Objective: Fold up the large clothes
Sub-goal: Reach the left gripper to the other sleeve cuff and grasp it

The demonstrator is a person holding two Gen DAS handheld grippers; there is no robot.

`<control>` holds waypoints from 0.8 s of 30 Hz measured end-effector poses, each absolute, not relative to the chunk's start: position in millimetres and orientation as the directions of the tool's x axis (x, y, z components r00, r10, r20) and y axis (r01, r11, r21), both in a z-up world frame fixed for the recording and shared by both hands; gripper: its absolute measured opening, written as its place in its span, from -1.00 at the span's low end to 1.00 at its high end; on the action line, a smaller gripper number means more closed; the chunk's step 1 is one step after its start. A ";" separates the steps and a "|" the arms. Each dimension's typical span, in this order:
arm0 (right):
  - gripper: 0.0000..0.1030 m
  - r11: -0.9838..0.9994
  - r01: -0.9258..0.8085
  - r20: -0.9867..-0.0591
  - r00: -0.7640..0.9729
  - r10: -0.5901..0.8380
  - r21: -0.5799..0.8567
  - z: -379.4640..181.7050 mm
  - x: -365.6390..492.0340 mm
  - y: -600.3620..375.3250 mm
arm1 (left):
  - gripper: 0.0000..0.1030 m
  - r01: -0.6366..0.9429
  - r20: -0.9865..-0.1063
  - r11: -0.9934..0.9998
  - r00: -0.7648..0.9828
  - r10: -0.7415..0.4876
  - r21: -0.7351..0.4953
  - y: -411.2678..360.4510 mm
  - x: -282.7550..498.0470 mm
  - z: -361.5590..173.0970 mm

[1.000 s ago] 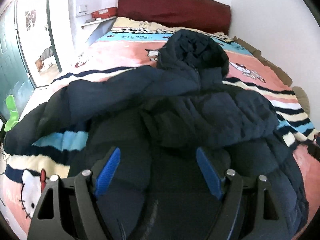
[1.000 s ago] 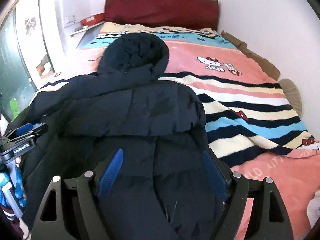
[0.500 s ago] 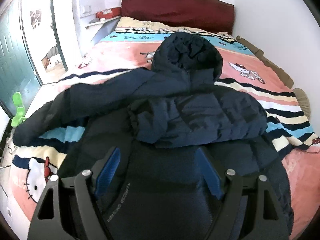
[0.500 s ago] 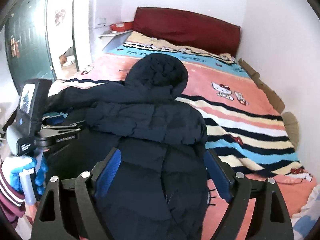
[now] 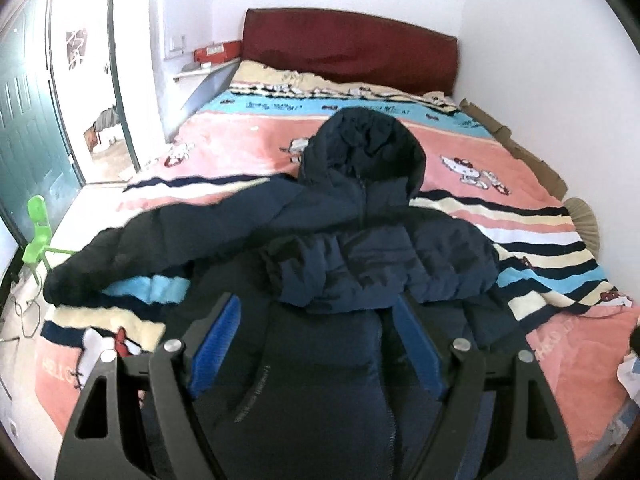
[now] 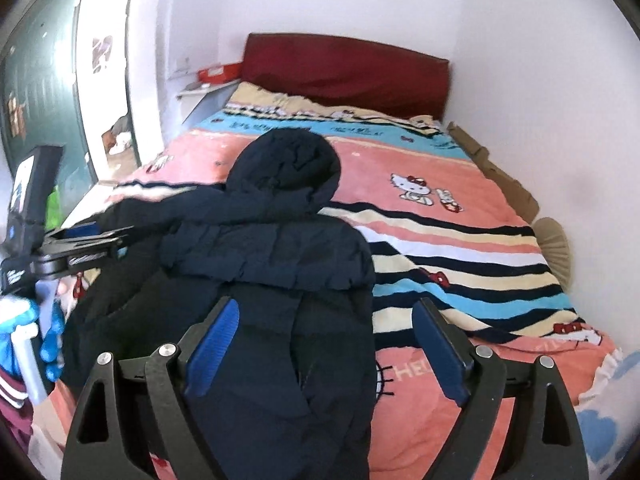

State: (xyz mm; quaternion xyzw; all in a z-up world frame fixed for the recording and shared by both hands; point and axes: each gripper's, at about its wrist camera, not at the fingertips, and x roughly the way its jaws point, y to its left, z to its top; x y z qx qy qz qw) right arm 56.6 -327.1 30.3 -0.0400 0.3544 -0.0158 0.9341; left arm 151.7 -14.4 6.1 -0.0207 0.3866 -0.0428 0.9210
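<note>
A dark jacket (image 5: 360, 248) is spread on the bed (image 5: 480, 184), one sleeve apparently folded across. Both the left gripper (image 5: 320, 340) and right gripper (image 6: 328, 340) are held apart, empty, the right having just been opening.

Both grippers pointed toward twelve o'clock, tilted downward. The left gripper (image 5: 316, 342) stood with jaws apart; the right gripper (image 6: 326, 346) had just been widening its jaws, nothing pinched.

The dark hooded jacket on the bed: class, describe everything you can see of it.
The jacket is navy, quilted and puffy, lying front up on the striped cartoon blanket, hood toward the headboard. One sleeve is folded across the chest; the other sleeve stretches out sideways toward the bed's edge. Nothing grips it.
</note>
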 end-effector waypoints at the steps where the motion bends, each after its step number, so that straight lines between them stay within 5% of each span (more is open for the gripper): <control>1: 0.70 0.997 0.012 -0.657 0.752 -0.061 -0.078 32.1 55.4 -327.6 | 0.52 0.066 -0.704 0.996 0.705 -0.093 -0.065 -10.0 149.6 9.5; 13: 0.72 0.989 0.148 -0.622 0.772 -0.135 -0.031 37.6 58.7 -313.8 | 0.52 0.038 -0.671 0.970 0.716 -0.194 -0.240 94.7 127.8 1.5; 24: 0.73 0.979 0.199 -0.655 0.744 -0.130 0.031 2.7 106.3 -312.9 | 0.52 -0.158 -0.698 0.941 0.709 -0.102 -0.298 238.9 96.2 -42.6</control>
